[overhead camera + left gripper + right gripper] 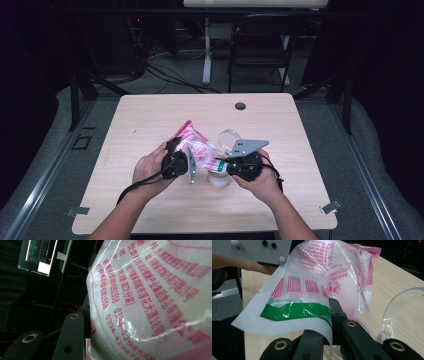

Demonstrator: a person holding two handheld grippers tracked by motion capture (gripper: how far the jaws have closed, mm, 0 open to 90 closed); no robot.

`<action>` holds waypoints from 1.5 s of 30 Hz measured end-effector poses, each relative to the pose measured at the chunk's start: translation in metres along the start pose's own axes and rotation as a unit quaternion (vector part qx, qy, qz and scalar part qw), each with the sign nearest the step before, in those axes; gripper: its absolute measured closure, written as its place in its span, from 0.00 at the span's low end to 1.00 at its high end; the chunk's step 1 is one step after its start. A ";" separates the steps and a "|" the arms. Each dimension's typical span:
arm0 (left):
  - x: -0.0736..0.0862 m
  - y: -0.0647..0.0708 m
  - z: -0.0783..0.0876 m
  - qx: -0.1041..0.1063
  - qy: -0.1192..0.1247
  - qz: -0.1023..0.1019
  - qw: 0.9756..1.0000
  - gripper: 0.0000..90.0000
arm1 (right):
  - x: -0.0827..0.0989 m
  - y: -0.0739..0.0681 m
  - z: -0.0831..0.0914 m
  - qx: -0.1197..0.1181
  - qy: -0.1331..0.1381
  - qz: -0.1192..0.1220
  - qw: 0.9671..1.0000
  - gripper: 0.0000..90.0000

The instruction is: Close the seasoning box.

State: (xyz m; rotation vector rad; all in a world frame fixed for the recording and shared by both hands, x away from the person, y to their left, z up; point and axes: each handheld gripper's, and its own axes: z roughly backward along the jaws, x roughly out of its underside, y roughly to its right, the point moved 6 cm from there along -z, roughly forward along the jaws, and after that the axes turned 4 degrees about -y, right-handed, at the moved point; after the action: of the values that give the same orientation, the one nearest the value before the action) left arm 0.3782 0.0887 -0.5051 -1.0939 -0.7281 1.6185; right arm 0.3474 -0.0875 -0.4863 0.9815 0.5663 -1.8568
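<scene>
My two hands meet just below the middle of the high view, forearms rising from the bottom edge and angling inward. My left claw (181,159) points toward the centre of the frame and holds the plastic bag (196,146) by its full end; in the left gripper view the bag's red print crowds the right of the frame and hides one jaw, so I cannot make out how the pads sit on it. My right claw (224,165) is clamped shut on the bag's flat white-and-green edge, the jaws pinching the film low in the right gripper view. The bag hangs between both claws just above the desk (150,115). A clear plastic container (402,312) stands beside it, cut off at the right edge.
</scene>
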 end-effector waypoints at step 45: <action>-0.009 -0.010 0.003 -0.040 -0.004 -0.057 0.998 0.69 | 0.008 0.008 -0.005 0.006 -0.002 -0.016 1.000 1.00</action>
State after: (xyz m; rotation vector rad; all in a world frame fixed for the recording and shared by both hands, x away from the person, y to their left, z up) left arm 0.3803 0.0836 -0.4920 -1.0827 -0.8518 1.5089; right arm 0.3547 -0.0917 -0.4950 0.9808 0.5722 -1.8917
